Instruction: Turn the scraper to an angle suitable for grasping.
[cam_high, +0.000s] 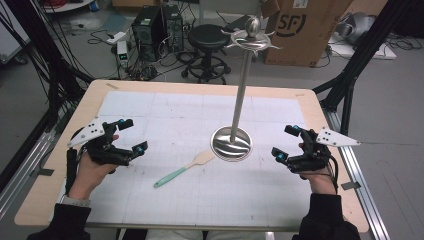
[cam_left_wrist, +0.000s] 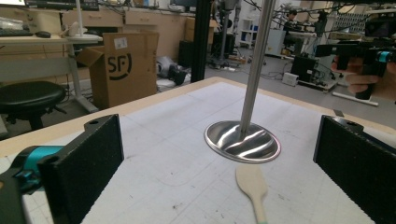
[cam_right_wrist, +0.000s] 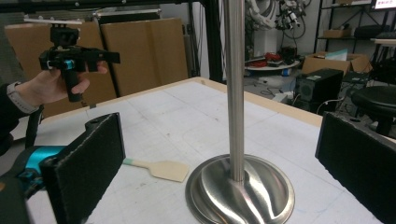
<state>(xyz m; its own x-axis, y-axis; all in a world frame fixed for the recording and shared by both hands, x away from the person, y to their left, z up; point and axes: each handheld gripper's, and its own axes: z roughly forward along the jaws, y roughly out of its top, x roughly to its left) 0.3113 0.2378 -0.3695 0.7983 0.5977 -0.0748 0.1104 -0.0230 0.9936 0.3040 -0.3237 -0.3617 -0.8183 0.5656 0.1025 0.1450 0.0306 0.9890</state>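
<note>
Left gripper (cam_high: 131, 136) held low over the table's (cam_high: 165, 210) left side, jaws spread wide, nothing between them. Right gripper (cam_high: 286, 143) mirrored on the right side, jaws likewise apart and empty, aimed inward at the steel stand (cam_high: 242, 85). Stand upright on its round base (cam_high: 231, 144), hooked crown at the top, no utensils hanging as far as could be told. Spatula (cam_high: 184, 169) flat on the white mat, pale blade just beside the base, perhaps touching its rim, green handle trailing toward the person's left. Judged risks: a closing jaw skidding the thin handle across the mat, or a hasty reach clipping the tall pole and rocking the stand.
</note>
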